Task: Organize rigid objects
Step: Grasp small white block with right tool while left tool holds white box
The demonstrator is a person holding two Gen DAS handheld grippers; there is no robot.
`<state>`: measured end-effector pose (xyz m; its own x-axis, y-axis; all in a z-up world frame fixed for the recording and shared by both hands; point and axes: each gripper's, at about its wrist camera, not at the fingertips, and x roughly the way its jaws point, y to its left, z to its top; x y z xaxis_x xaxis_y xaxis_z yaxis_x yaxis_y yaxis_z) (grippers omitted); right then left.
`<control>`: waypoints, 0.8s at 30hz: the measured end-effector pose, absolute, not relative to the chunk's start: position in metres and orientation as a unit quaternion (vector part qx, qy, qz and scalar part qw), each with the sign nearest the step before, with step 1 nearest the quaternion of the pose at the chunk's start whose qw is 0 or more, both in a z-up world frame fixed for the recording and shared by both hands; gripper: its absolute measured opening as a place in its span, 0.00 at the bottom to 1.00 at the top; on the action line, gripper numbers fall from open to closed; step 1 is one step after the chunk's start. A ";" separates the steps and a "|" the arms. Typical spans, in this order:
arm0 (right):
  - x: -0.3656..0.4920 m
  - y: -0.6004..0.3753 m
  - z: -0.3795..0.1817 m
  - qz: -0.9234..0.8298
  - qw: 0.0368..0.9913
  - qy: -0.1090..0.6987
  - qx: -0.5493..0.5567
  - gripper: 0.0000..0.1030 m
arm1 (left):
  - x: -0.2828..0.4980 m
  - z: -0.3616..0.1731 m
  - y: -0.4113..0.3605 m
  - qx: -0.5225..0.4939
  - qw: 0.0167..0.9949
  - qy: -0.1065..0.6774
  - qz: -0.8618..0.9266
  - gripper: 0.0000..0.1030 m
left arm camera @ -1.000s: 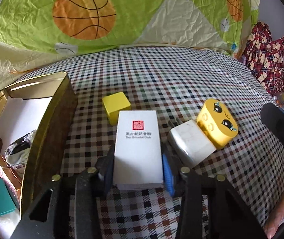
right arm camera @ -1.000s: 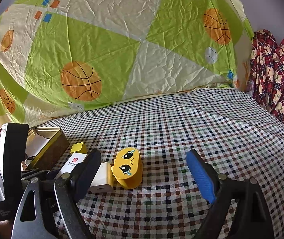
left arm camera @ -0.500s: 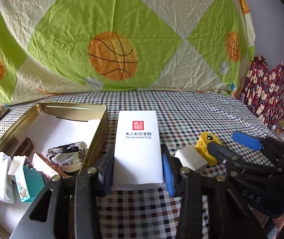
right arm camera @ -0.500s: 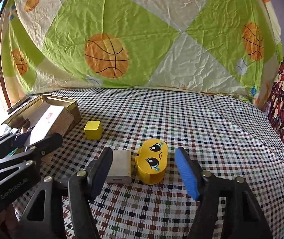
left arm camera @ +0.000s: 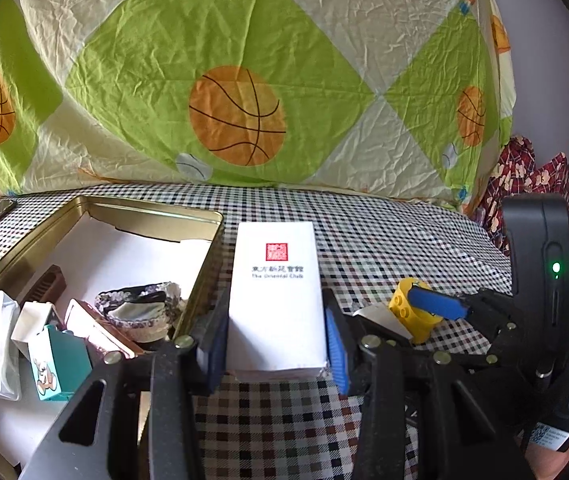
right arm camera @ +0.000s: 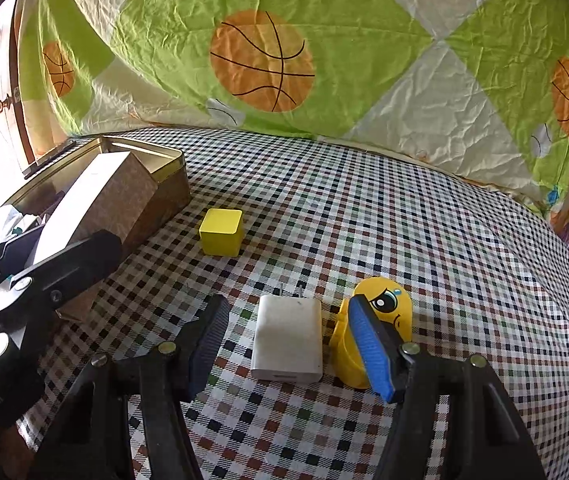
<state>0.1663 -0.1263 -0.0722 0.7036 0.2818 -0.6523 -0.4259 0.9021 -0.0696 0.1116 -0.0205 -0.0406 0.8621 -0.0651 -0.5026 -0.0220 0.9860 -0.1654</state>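
The left gripper is clamped on a white carton printed with a red seal, held above the checked cloth just right of the gold tin; its long axis runs away from the camera, seal end far. The right gripper has its fingers apart around a white charger lying flat, prongs pointing far, pads not touching it. A yellow face toy stands just right of the charger, behind the blue pad. A yellow cube sits farther left, near the tin.
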 end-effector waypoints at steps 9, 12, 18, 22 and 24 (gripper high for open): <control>0.176 -0.127 -0.086 0.183 0.898 0.386 -0.106 0.62 | 0.107 -0.039 -0.023 -0.080 0.964 0.254 -0.012 0.40; 0.183 -0.129 -0.091 0.187 0.889 0.408 -0.093 0.61 | 0.107 -0.039 -0.023 -0.078 0.965 0.252 -0.012 0.40; 0.183 -0.136 -0.092 0.189 0.890 0.407 -0.074 0.39 | 0.106 -0.038 -0.022 -0.079 0.965 0.251 -0.015 0.40; 0.177 -0.140 -0.085 0.191 0.900 0.386 -0.067 0.39 | 0.104 -0.038 -0.022 -0.079 0.965 0.248 -0.016 0.40; 0.170 -0.143 -0.080 0.190 0.907 0.371 -0.062 0.39 | 0.103 -0.038 -0.022 -0.077 0.966 0.247 -0.015 0.40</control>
<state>0.1701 -0.1429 -0.0804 0.6533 0.2983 -0.6959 -0.3897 0.9205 0.0289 0.1033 -0.0222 -0.0381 0.8778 -0.0675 -0.4743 -0.0088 0.9876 -0.1568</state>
